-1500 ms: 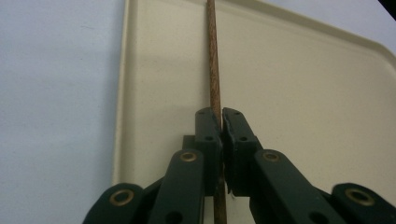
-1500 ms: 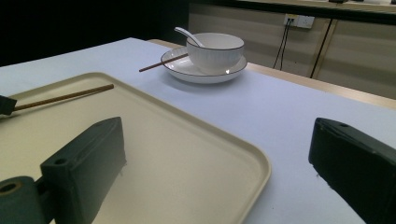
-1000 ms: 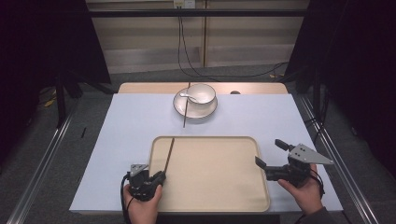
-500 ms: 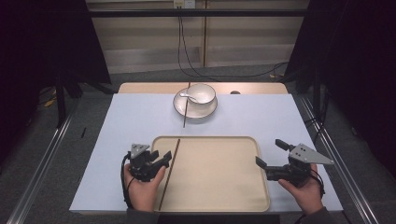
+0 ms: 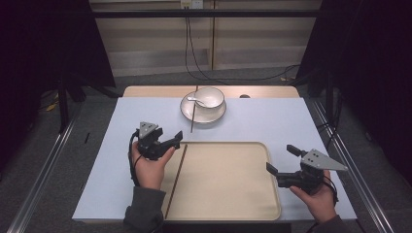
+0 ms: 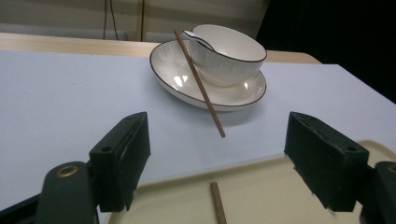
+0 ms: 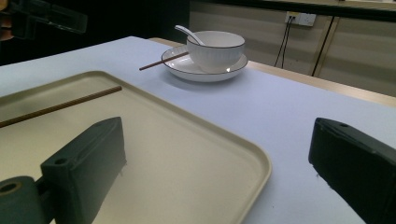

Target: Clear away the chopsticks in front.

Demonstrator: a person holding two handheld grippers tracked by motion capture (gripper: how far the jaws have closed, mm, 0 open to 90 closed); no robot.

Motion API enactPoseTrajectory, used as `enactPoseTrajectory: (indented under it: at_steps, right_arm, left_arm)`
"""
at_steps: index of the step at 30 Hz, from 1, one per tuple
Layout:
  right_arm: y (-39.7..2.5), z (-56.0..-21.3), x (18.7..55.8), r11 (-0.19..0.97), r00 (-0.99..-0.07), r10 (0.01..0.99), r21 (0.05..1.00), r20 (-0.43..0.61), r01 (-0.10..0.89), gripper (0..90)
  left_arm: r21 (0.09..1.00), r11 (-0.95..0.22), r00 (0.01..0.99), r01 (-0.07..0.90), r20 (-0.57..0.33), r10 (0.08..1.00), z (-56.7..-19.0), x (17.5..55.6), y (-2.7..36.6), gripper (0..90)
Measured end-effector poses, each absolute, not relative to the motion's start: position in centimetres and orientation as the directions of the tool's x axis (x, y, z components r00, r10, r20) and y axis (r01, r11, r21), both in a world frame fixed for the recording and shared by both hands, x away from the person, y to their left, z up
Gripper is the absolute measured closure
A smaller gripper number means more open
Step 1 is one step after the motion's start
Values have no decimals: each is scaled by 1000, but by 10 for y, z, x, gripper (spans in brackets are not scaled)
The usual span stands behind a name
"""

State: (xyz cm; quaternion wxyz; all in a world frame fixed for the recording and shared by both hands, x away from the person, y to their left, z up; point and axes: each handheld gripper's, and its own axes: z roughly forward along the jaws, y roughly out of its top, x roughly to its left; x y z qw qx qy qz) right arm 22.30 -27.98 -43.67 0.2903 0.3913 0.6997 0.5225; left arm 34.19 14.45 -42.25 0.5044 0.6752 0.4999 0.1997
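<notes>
The left gripper [image 5: 167,143] is held spread and empty at the tray's [image 5: 272,204] far-left corner — one chopstick [image 5: 176,178] already laid along its left edge. Next, the chopstick [image 5: 193,112] propped on the plate [image 5: 217,115] is judged due; the right gripper [image 5: 283,160] is spread too.

A thin brown chopstick [image 5: 176,179] lies flat along the tray's left side, its near end seemingly overhanging the rim.
</notes>
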Motion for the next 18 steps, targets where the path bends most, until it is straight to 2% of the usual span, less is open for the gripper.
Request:
enactPoseTrajectory:
  at_steps: [8, 18]
  right_arm:
    - [-279, -437, 223, 151, -536, 845, 958, 2, 242, 38]
    - [-280, -437, 223, 155, -535, 845, 958, -2, 242, 39]
  left_arm:
    - [866, 63, 407, 497, -296, 864, -428, 383, 147, 120]
    - [871, -23, 418, 491, -213, 883, -434, 421, 136, 84]
